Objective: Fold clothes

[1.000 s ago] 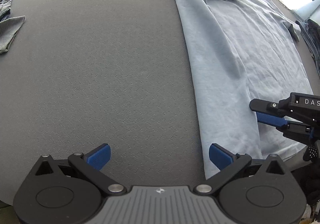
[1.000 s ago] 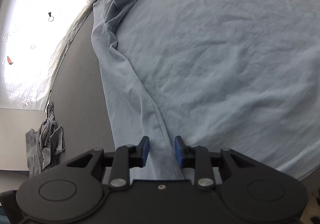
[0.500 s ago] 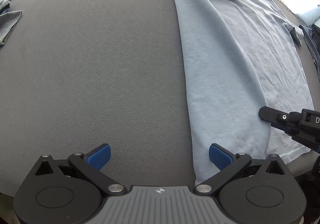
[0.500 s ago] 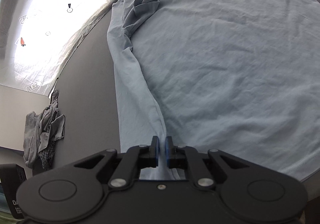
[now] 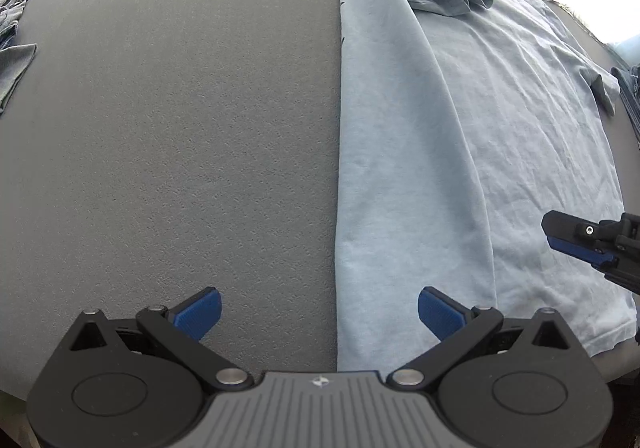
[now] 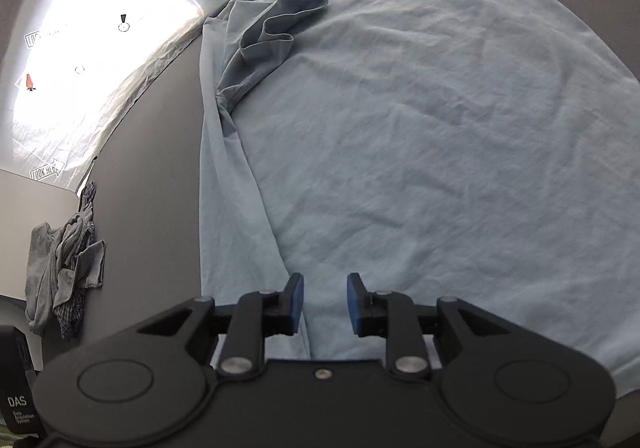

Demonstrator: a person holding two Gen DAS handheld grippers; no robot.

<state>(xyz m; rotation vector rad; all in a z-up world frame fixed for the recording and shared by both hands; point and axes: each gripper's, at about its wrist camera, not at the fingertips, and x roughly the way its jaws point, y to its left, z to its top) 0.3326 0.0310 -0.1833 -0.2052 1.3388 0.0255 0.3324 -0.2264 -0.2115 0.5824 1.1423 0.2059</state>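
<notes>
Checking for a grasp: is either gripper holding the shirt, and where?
Nothing is held. The left gripper is open; the right gripper is opening above the shirt.

Dark grey table point(image 5: 180, 128): light-blue T-shirt point(image 5: 500, 128) spread flat; grey clothes pile point(image 6: 64, 264) at edge.

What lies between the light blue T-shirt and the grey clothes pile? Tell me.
Only bare dark grey table mat separates the light blue T-shirt from the grey clothes pile; nothing else lies on that stretch. The right wrist view shows it best.
</notes>
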